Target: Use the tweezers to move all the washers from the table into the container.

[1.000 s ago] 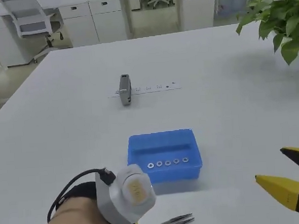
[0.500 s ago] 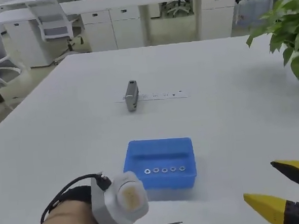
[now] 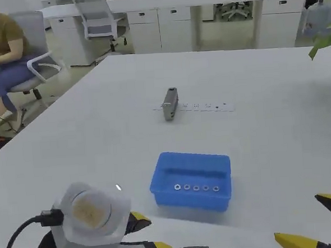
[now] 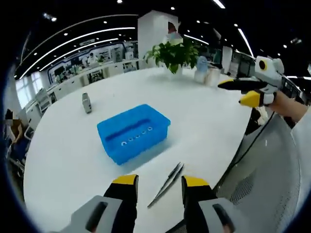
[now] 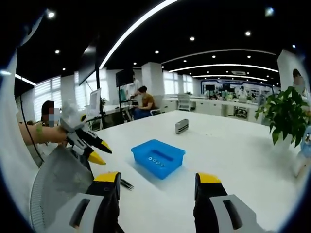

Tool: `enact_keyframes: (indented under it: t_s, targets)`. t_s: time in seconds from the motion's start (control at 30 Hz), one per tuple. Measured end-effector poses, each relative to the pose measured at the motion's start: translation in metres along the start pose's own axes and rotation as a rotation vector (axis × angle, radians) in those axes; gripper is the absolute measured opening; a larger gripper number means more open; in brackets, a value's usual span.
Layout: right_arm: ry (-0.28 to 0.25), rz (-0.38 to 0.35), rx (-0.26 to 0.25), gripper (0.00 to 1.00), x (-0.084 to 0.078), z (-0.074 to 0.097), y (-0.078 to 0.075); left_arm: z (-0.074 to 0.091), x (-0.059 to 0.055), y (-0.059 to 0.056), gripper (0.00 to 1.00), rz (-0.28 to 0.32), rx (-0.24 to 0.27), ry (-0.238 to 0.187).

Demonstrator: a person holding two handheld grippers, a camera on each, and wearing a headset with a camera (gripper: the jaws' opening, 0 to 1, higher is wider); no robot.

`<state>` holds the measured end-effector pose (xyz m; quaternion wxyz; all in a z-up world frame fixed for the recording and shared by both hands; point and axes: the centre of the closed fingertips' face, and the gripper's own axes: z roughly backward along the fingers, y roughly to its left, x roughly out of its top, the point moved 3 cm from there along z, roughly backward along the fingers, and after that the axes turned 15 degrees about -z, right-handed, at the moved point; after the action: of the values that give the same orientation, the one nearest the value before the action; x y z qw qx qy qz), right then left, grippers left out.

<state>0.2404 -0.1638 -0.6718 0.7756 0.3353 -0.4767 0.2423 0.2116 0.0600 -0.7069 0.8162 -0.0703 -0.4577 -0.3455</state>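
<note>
As tweezers [image 4: 164, 187] lie on the bench [image 4: 63, 145] between the spread jaws of left gripper [image 4: 160, 180], five washers [image 3: 196, 187] remain in blue container [image 3: 192, 155]; right gripper [image 5: 158, 176] jaws spread; task seemingly complete.

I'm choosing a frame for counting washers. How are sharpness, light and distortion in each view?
Head view: soft even light, no bending, five washers in the container sharp, faint shadow at its near wall. Left gripper view: fisheye curves the table edge; washers small but distinct. Right gripper view: strong bending, dark ceiling with bright light strips, washers barely resolved.
</note>
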Motion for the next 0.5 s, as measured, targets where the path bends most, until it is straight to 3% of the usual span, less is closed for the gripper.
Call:
enact_keyframes:
  t_s: [0.1,0.17,0.37,0.5]
  targets:
    - [0.012,0.03,-0.022,0.68,-0.001,0.001,-0.004,0.01,0.016,0.006,0.43,0.067,0.077,-0.125]
    - [0.011,0.028,-0.022,0.72,-0.001,0.002,-0.005,0.016,0.023,0.009,0.5,0.089,0.13,-0.178]
    - [-0.005,0.021,-0.039,0.78,0.0,0.004,-0.012,0.025,0.034,0.013,0.65,0.104,0.228,-0.259]
    - [-0.026,0.034,-0.067,0.84,0.0,0.006,-0.018,0.026,0.038,0.016,0.78,0.203,0.274,-0.343]
